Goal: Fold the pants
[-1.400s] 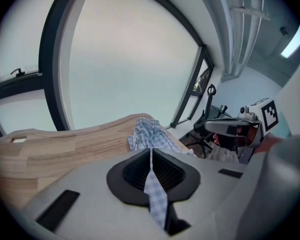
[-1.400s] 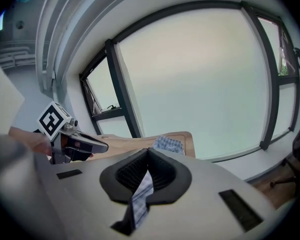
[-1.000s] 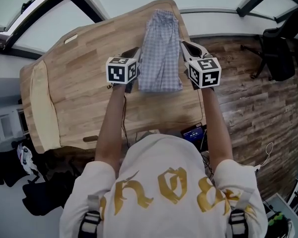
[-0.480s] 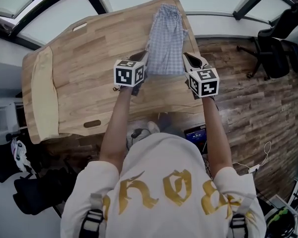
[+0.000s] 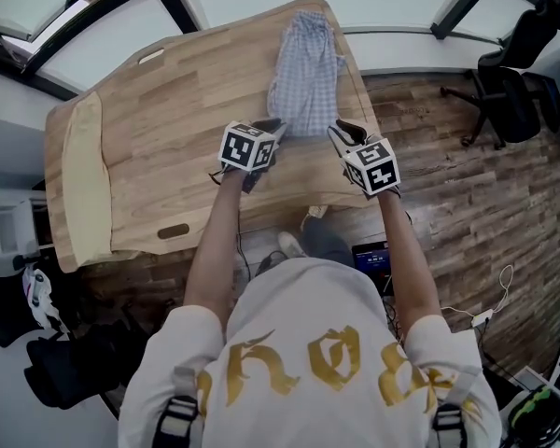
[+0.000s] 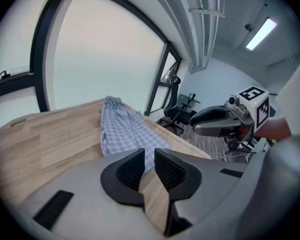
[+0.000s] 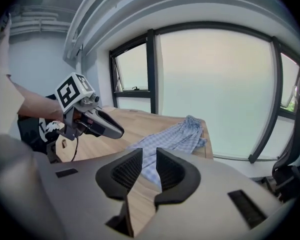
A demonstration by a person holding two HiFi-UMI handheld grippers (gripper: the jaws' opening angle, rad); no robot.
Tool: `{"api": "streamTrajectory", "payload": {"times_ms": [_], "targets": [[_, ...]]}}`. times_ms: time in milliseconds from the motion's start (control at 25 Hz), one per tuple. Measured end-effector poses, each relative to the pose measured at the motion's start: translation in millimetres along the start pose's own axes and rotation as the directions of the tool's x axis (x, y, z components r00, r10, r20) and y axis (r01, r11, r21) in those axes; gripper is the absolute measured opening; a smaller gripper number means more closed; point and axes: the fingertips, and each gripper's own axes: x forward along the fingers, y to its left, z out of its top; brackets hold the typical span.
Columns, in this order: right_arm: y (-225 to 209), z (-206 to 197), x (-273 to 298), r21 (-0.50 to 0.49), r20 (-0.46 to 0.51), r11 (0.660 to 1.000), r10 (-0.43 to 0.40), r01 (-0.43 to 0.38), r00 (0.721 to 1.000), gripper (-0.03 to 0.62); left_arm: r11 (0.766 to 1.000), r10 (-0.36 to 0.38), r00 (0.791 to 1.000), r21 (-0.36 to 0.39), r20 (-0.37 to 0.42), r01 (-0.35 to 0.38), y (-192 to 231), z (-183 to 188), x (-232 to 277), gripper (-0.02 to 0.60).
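Lying as a long folded strip along the right edge of the counter point(image 5: 168, 129) and reaching its far right corner: the checked pants point(image 5: 303, 63). Hovering the left gripper point(image 5: 269, 129) over bare wood just beside the strip's near left corner, pinching together on nothing. Holding the right gripper point(image 5: 342, 133) just beside the strip's near right corner, having just been parting slightly, gripping nothing.
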Motion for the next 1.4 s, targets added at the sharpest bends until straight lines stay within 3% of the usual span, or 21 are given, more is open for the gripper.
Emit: {"api": "streamTrajectory", "payload": {"times_ms": [80,160,200,280,520,640,760,840,920,1080,1240,1280,1400], "targets": [[1,-10,8,-0.039,-0.038,0.999,0.028,-0.029,0.999,0.108,0.999,-0.026,0.998,0.029,-0.051,0.028,-2,-7,10,0.055],[3,-21,16,-0.084,-0.082,0.994,0.069,-0.076,0.994,0.121,0.995,-0.071,0.989,0.065,-0.131,0.080,-7,-17,22,0.118],[5,-28,20,-0.111,-0.111,0.988,0.100,-0.112,0.989,0.121,0.989,-0.093,0.978,0.096,-0.188,0.113,-10,-25,29,0.170],[10,-43,29,-0.171,-0.180,0.967,0.155,-0.186,0.971,0.128,0.971,-0.111,0.948,0.172,-0.299,0.167,-10,-42,44,0.213],[2,-77,58,-0.269,-0.307,0.909,0.232,-0.318,0.923,0.153,0.931,-0.114,0.885,0.262,-0.451,0.253,4,-57,75,0.222],[2,-84,71,-0.357,-0.343,0.851,0.265,-0.386,0.901,0.153,0.913,-0.105,0.854,0.291,-0.510,0.286,9,-62,87,0.222],[4,-96,86,-0.413,-0.410,0.779,0.305,-0.473,0.860,0.169,0.898,-0.096,0.819,0.305,-0.566,0.316,16,-71,98,0.222],[5,-108,96,-0.423,-0.465,0.738,0.322,-0.526,0.825,0.209,0.895,-0.106,0.804,0.296,-0.585,0.333,19,-74,104,0.222],[1,-118,103,-0.441,-0.496,0.711,0.315,-0.547,0.809,0.221,0.894,-0.117,0.795,0.285,-0.595,0.345,21,-75,107,0.222],[-6,-124,111,-0.406,-0.490,0.726,0.340,-0.555,0.803,0.222,0.879,-0.141,0.755,0.270,-0.640,0.393,20,-75,109,0.222],[-6,-122,115,-0.366,-0.476,0.732,0.383,-0.574,0.792,0.225,0.833,-0.080,0.713,0.346,-0.696,0.431,21,-80,113,0.214],[-7,-121,116,-0.361,-0.462,0.740,0.385,-0.567,0.798,0.217,0.822,-0.053,0.712,0.375,-0.700,0.430,23,-81,115,0.192],[-11,-119,119,-0.361,-0.420,0.762,0.382,-0.538,0.823,0.166,0.805,-0.027,0.742,0.425,-0.670,0.414,24,-79,122,0.132]]}}
